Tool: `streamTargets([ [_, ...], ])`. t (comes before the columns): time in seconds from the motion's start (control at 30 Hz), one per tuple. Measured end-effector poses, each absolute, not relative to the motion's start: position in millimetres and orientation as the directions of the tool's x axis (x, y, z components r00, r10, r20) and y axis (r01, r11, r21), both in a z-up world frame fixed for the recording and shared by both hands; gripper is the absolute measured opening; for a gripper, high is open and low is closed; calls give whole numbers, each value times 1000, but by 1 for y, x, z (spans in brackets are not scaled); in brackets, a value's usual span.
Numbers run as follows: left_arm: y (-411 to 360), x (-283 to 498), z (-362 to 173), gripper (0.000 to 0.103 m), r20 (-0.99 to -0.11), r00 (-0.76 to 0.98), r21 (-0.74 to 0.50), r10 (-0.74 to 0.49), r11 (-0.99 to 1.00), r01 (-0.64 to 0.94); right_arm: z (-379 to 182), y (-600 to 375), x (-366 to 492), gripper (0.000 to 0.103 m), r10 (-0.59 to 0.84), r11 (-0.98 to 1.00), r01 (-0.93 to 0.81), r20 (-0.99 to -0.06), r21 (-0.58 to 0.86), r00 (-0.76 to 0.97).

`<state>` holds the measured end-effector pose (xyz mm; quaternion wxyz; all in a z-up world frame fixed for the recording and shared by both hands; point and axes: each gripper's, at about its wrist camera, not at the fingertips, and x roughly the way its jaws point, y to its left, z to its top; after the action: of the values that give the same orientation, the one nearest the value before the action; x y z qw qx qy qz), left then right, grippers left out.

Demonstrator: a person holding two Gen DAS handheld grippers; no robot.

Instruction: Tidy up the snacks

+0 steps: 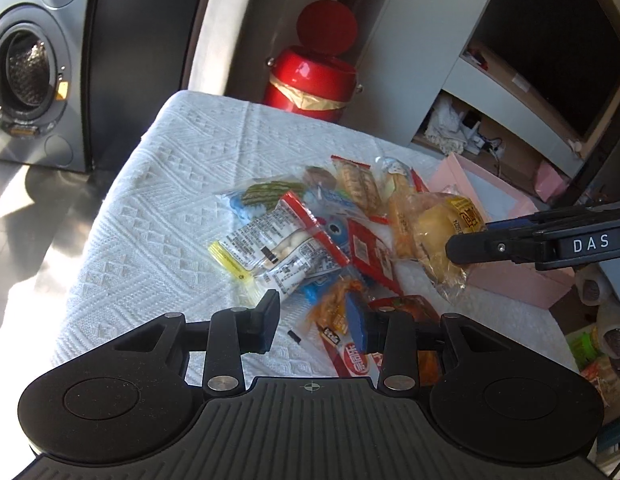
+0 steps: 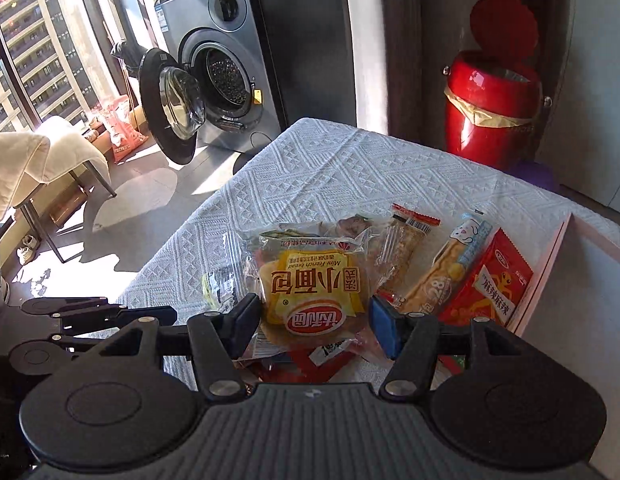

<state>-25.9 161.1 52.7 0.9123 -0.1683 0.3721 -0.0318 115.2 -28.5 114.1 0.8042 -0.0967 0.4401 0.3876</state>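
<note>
Between the spread fingers of the right gripper (image 2: 314, 322) sits the bread pack (image 2: 310, 284), a yellow-labelled bag of mini French bread resting on top of the snack pile (image 1: 310, 236) on the white cloth (image 2: 310, 168). Neither pad looks to be pressing the wrapper in the right wrist view, so I judge the pack bracketed, not yet gripped; from the left wrist view the right tool reaches in over the same pack (image 1: 438, 232), though its fingertips are hard to read there. The left gripper (image 1: 314, 322) also stands spread, low over the near edge of the pile, holding nothing. The bread should be light and soft, puffed with air inside crinkly, slick film, so a hard squeeze would likely crush the bun or let the bag squirt out sideways. A sensible hold is probably across the body of the pack with gentle pressure, or on the flat sealed end, where the film is doubled and gives firmer purchase. Just to the right lie a biscuit stick (image 2: 446, 268) and a red sachet (image 2: 490, 292), the sachet close against the pink box (image 2: 550, 264), which is likely where the snacks go. These flat packs overlap one another, so lifting the bread could drag a neighbour along.
</note>
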Motion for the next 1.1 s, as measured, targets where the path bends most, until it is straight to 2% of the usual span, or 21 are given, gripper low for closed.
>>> streamTargets([
  [0.1,133,-24,49,40,-672,674,-332,-308,938,97,98,-64,95,60,505,719,-668,-804,191,314],
  [0.17,109,-23,44,40,-694,638,-288,-335,941,180,86,-87,78,60,481,744,-643,-815,182,325],
  [0.3,81,-18,41,41,-720,632,-161,-287,955,250,63,-122,60,63,457,766,-615,-831,188,316],
  [0.4,85,-6,42,40,-730,632,-158,-260,964,214,60,-140,53,69,439,796,-580,-825,173,356],
  [0.53,100,8,55,40,-701,655,-223,-282,959,174,76,-170,55,70,434,841,-520,-761,149,483],
  [0.67,93,53,73,40,-647,709,-249,-280,957,152,104,-213,65,75,405,902,-398,-638,164,655],
  [0.73,76,92,74,40,-627,726,-233,-283,957,172,109,-231,80,75,274,959,-265,-588,103,761],
  [0.8,55,130,66,41,-620,731,-160,-286,958,239,102,-239,98,74,141,988,-148,-581,36,802],
  [0.83,42,151,58,42,-641,724,-86,-254,962,261,94,-245,112,72,82,996,-92,-591,14,802],
  [0.87,32,167,50,41,-665,715,-23,-216,963,269,86,-249,123,63,54,998,-59,-607,12,793],
  [0.93,21,190,35,37,-701,696,69,-156,956,283,67,-258,146,49,58,998,-45,-666,36,744],
  [1.0,11,192,31,38,-686,718,178,-118,929,323,53,-264,161,43,82,996,-45,-716,71,693],
  [1.03,11,189,31,37,-686,721,213,-96,921,325,48,-266,166,35,104,994,-53,-731,93,675],
  [1.1,20,183,33,38,-684,725,229,-73,923,309,41,-260,171,34,123,992,-73,-746,100,655],
])
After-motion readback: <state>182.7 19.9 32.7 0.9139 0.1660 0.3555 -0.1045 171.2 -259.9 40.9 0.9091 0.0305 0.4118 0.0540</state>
